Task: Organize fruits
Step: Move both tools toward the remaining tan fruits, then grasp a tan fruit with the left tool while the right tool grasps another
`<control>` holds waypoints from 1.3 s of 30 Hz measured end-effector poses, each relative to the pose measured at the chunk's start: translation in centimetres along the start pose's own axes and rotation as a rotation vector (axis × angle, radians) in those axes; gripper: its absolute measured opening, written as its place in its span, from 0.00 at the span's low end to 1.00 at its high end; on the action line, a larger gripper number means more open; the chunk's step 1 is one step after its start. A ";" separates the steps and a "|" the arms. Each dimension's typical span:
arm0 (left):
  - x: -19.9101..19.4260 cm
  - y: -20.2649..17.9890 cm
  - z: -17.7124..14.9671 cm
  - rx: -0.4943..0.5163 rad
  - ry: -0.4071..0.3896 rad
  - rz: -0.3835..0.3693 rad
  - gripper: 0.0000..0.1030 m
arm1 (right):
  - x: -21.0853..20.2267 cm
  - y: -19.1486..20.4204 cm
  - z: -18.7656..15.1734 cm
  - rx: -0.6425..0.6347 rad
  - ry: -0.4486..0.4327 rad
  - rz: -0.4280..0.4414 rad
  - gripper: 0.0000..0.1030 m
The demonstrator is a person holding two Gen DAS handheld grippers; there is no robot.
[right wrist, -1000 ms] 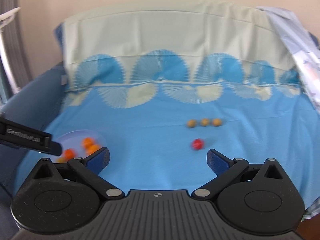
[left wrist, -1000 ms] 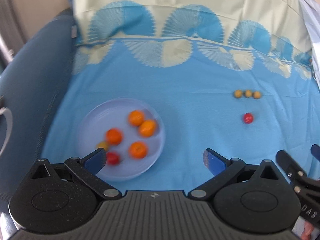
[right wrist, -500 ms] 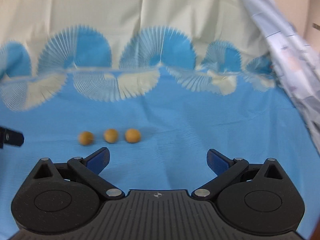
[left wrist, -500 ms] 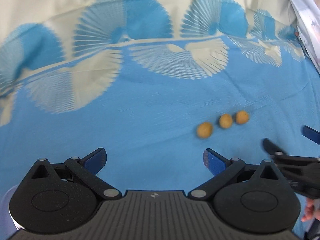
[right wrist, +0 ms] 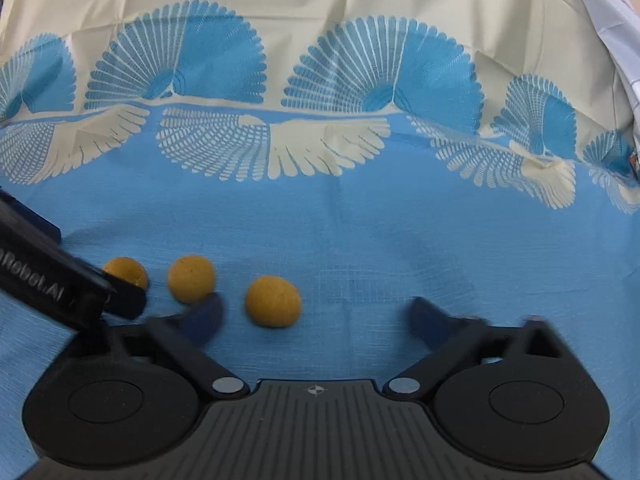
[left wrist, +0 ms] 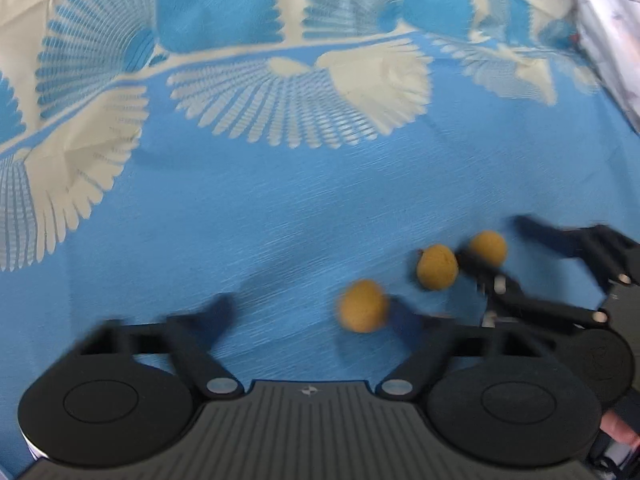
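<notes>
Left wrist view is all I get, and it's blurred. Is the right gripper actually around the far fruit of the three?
Observer: Yes. In the right wrist view the end fruit lies between the closing jaws of the right gripper, nearer its left finger, and nothing is touching it.
Operator: Any room on the other side?
Observer: A wide stretch of bare blue cloth separates it from the right finger.
Operator: And the middle fruit?
Observer: The middle fruit sits just outside that left finger. I can't tell whether they touch.
</notes>
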State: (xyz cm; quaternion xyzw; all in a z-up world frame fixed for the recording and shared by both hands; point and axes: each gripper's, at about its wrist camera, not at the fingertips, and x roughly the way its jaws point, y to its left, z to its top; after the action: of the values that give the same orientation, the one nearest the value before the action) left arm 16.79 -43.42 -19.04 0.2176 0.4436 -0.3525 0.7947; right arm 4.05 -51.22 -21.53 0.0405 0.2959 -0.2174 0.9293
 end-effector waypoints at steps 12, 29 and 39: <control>-6.2 0.2 -1.5 -0.026 0.008 -0.043 0.26 | -5.0 0.0 1.1 0.066 0.024 -0.057 0.28; -24.2 5.7 -9.6 -0.153 -0.001 0.095 0.26 | -21.9 8.6 2.7 0.102 -0.032 0.143 0.28; -34.9 10.5 -17.5 -0.267 -0.039 0.171 0.26 | -31.8 17.6 2.7 0.012 -0.060 0.324 0.29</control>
State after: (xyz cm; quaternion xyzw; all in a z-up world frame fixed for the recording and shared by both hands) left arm 2.54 -12.15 2.29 0.1401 0.4508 -0.2256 0.8522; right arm -10.21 -23.84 -2.21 0.0867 0.2562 -0.0677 0.9604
